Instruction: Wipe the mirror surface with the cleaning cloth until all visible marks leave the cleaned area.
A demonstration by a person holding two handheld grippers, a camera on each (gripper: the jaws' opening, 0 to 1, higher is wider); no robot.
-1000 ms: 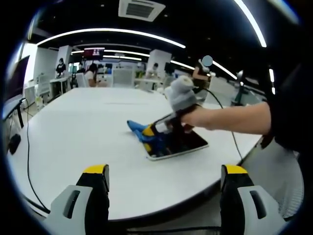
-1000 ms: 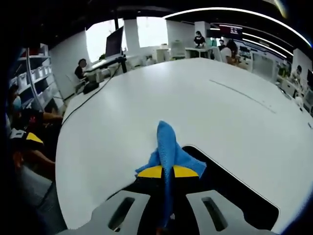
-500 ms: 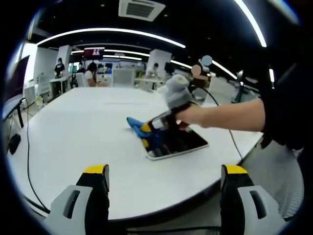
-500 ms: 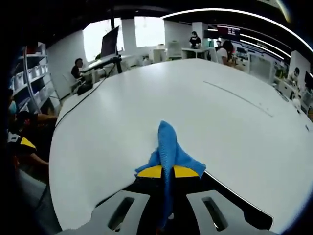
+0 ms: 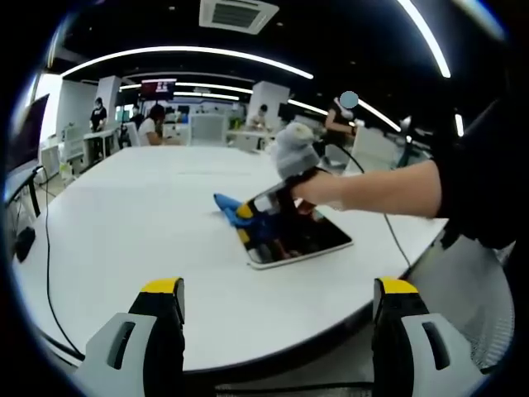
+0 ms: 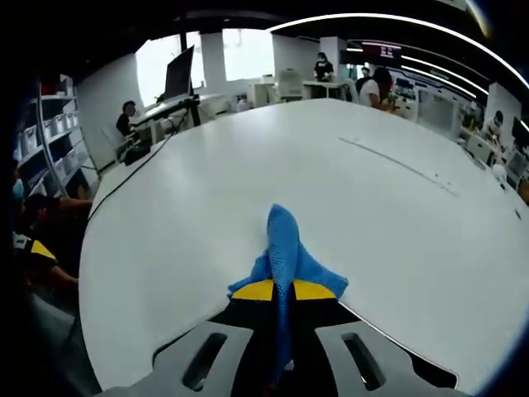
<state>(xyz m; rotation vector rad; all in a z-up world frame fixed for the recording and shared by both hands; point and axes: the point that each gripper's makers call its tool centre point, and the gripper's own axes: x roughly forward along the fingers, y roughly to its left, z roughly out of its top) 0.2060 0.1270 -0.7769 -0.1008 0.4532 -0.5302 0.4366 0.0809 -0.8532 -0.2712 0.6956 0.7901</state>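
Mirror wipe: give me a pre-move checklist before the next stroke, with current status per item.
1. Blue cleaning cloth clamped in right gripper: ok, jaws shut on it in the right gripper view.
2. Cloth in contact with the mirror: ok, in the left gripper view it sits at the mirror's far-left end, partly spilling onto the white table.
3. Mirror lying flat on the table: ok.
4. Marks left on the glass: cannot tell, the surface only shows dark reflections.
5. Left gripper out of the wipe path: ok, open, held back short of the table edge.
6. Mirror and cloth both visible: ok, in the left gripper view.
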